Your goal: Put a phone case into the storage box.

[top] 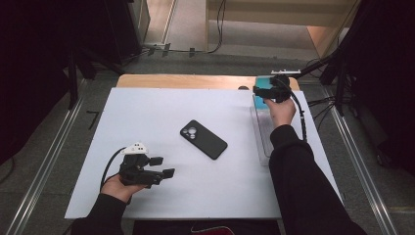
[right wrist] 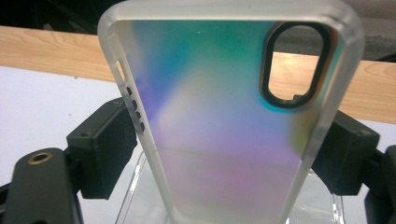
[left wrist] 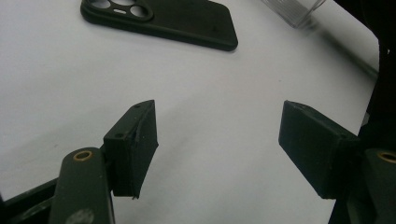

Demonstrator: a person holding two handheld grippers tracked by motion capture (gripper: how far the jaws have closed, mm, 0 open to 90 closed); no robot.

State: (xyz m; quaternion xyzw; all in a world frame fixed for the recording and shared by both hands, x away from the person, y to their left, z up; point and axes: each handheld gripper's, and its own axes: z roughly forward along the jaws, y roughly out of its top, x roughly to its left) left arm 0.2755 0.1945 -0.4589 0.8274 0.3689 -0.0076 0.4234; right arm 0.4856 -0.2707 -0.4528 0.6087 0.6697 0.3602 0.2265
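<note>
1. Clearly, an iridescent phone case (right wrist: pixel 224 121) sits clamped between the right tool (top: pixel 268 92) jaws, over a clear tray (top: pixel 262 132) at the counter's (top: pixel 147 112) far right edge.
2. Left tool (top: pixel 159 166) hovers released, near a black phone (top: pixel 203 139) lying mid-counter.

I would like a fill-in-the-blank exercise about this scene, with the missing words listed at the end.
1. The right tongs grip an iridescent phone ____ by its two long edges.
2. The black phone lies with its camera side facing ____.
3. Between the jaws of the left tongs there is ____.
4. The white board lies on a ____ table.

Missing words: case; up; nothing; wooden
</note>
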